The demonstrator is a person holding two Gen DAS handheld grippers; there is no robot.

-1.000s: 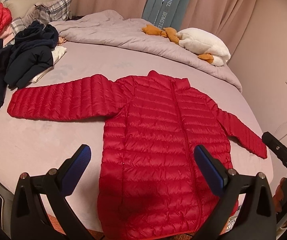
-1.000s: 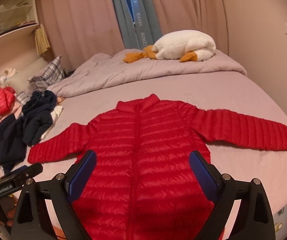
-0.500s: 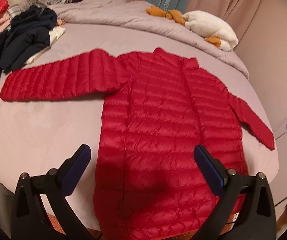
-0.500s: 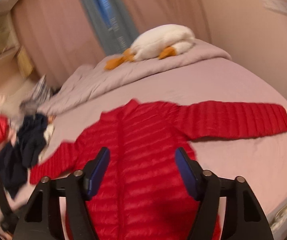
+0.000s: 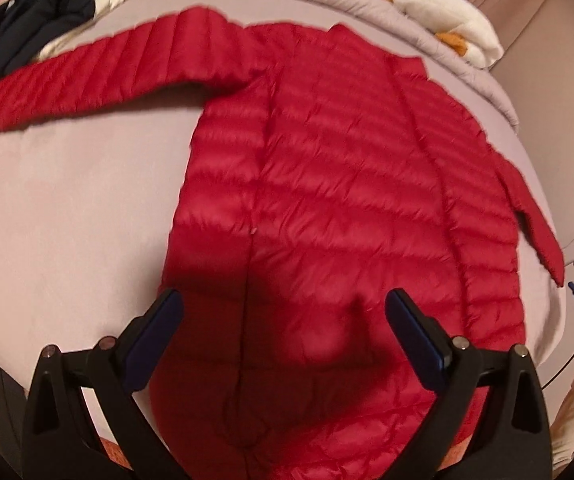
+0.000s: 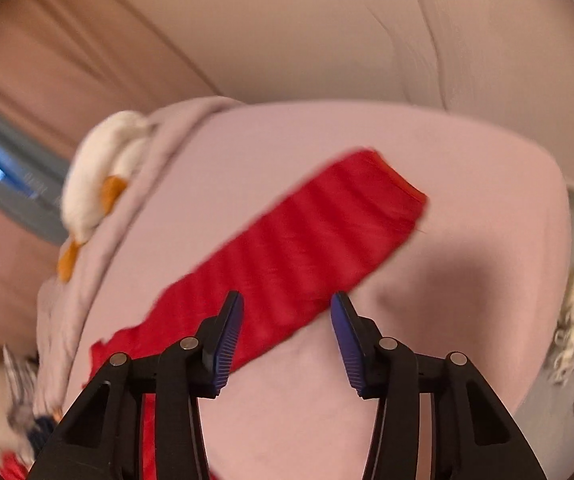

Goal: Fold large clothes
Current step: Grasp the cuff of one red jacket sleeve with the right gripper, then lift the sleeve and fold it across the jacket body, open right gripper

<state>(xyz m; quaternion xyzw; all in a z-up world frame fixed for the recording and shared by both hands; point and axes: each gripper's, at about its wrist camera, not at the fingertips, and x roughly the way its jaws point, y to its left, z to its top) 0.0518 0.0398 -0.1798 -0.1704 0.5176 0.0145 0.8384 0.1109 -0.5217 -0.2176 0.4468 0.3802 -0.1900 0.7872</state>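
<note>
Lying beneath left tool (image 5: 283, 320), red jacket (image 5: 327, 168), sleeves spread

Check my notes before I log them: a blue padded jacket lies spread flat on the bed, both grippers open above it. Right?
Not quite: the jacket is red, as the left wrist view shows. It does lie spread on the bed, with the left gripper and right gripper open.

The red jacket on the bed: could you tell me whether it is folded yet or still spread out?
Spread out. The red jacket lies flat on the bed, both sleeves stretched outwards, no fold anywhere.
</note>
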